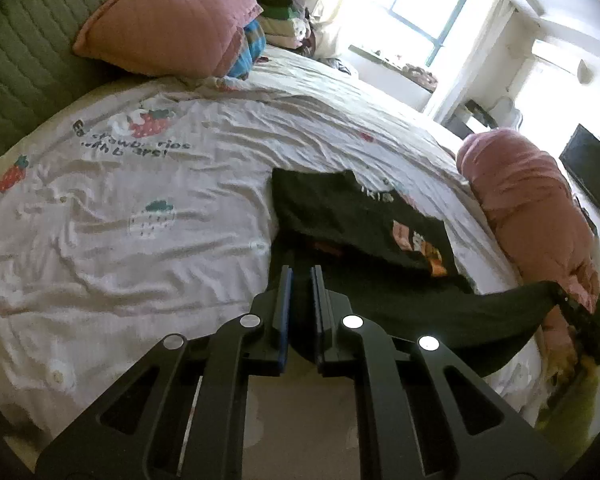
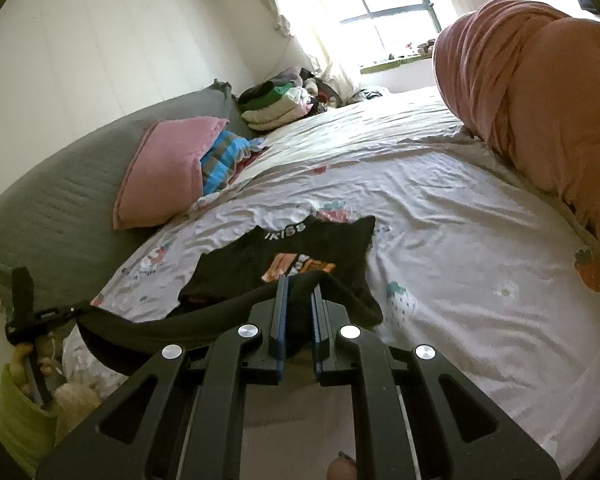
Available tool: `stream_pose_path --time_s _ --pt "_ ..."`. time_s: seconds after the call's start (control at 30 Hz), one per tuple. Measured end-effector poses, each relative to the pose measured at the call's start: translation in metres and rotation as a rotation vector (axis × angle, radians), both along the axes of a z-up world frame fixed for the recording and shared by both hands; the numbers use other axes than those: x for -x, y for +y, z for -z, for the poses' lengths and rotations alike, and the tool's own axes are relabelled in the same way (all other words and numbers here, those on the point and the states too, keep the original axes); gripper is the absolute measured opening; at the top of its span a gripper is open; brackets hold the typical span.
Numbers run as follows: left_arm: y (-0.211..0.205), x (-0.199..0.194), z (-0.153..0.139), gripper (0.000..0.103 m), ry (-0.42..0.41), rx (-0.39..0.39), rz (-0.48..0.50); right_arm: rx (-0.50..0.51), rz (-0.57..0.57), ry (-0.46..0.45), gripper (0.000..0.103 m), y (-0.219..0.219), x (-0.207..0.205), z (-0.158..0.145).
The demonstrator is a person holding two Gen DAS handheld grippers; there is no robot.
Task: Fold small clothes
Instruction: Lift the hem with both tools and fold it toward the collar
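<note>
Two grippers were closed on the near hem of a black shirt point(image 2: 300, 248). The left gripper point(image 1: 301, 280) was pinched on one corner, the right gripper point(image 2: 300, 286) on the other, and the hem was held lifted and sagging between them. The rest of the shirt was spread on the bed point(image 2: 460, 220), print upward, collar end farthest away. The cloth was judged light, soft and limp; it would droop wherever unsupported, so the corners were thought the best hold for carrying the hem over toward the collar. A pink pillow point(image 2: 168, 168) and a clothes pile point(image 2: 276, 108) were seen well beyond.
</note>
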State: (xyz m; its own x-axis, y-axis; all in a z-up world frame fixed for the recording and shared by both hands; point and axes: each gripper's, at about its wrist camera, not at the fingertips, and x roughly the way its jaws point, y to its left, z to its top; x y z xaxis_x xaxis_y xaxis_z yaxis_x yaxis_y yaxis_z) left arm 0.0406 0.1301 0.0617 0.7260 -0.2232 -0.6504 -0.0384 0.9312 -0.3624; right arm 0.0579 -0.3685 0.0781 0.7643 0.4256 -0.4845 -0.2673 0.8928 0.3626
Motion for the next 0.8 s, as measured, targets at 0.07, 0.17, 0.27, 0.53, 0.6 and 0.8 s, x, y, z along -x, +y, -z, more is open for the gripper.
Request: stream_pose_path --time_s 0.07,0.17,0.27,0.53,0.6,0.8 --pt "0.002 -0.006 -0.002 0.003 -0.005 0.002 -0.006 0.007 0.006 -0.006 0.009 0.003 -0.007 -0.003" --pt "0.004 -0.015 -0.006 0.003 -0.014 -0.003 -0.017 0.015 0.018 -0.016 0.009 0.006 -0.018 -0.009" --pt "0.006 -0.027 -0.009 0.003 -0.018 0.000 -0.025 0.012 0.030 -0.019 0.009 0.007 -0.028 -0.012" --pt "0.005 -0.061 -0.024 0.003 -0.042 -0.008 -0.045 0.014 0.075 -0.015 0.009 0.011 -0.056 -0.014" --pt "0.003 -0.070 -0.028 0.003 -0.050 -0.014 -0.047 0.012 0.087 -0.010 0.009 0.011 -0.062 -0.015" --pt "-0.003 -0.106 -0.033 0.003 -0.062 -0.032 -0.047 -0.003 0.129 0.027 0.009 0.007 -0.086 -0.008"
